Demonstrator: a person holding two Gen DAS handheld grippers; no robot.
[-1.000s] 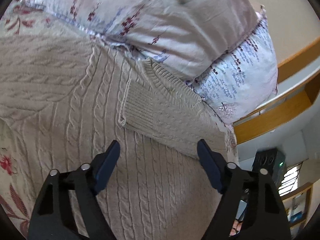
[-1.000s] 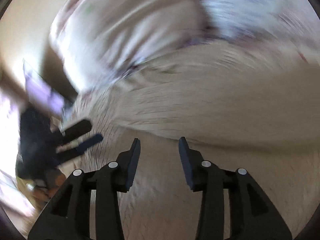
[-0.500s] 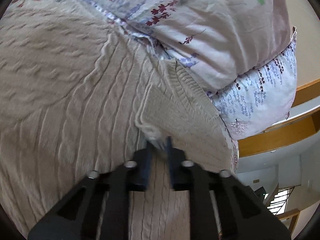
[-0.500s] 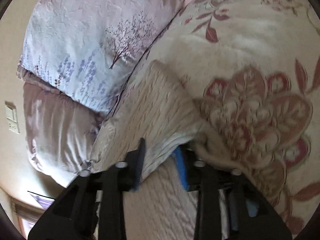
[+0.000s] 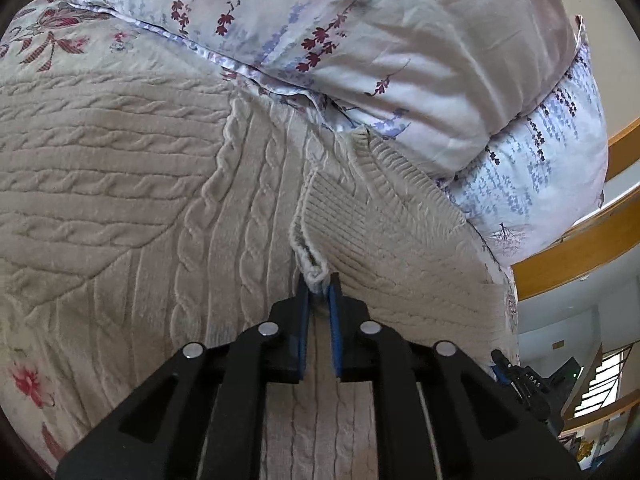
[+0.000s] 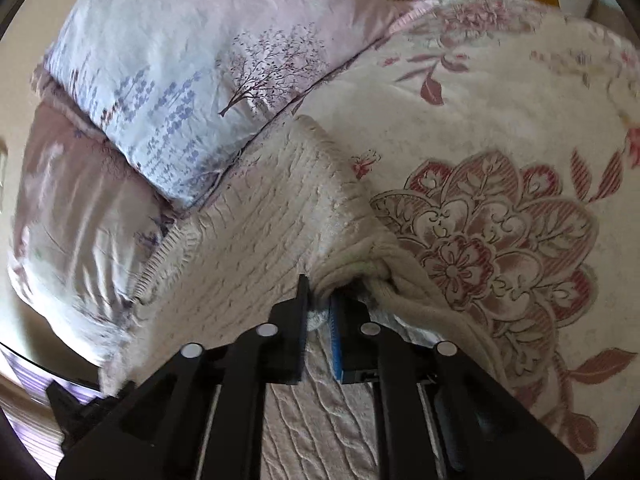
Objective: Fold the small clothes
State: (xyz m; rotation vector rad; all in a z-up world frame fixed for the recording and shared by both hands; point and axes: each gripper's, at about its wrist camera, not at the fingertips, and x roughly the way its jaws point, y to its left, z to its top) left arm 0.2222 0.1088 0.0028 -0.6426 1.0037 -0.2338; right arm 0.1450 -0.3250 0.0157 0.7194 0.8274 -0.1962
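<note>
Both grippers clenching on cream cable-knit sweater [image 5: 132,184] lying across floral bedspread [image 6: 500,168], filling centre and left of left view; left gripper [image 5: 319,280] pinching curled ribbed edge at frame centre; right gripper [image 6: 319,292] gripping bunched fold, lower centre; pillows [image 5: 360,40] lying along upper frame, touching sweater's far edge; wooden rail [image 5: 580,248] showing at right

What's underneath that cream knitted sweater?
The sweater lies on a flowered bedspread, with pillows behind it. Whatever sits directly beneath its middle is covered. Both grippers, left and right, pinch its edges.
</note>
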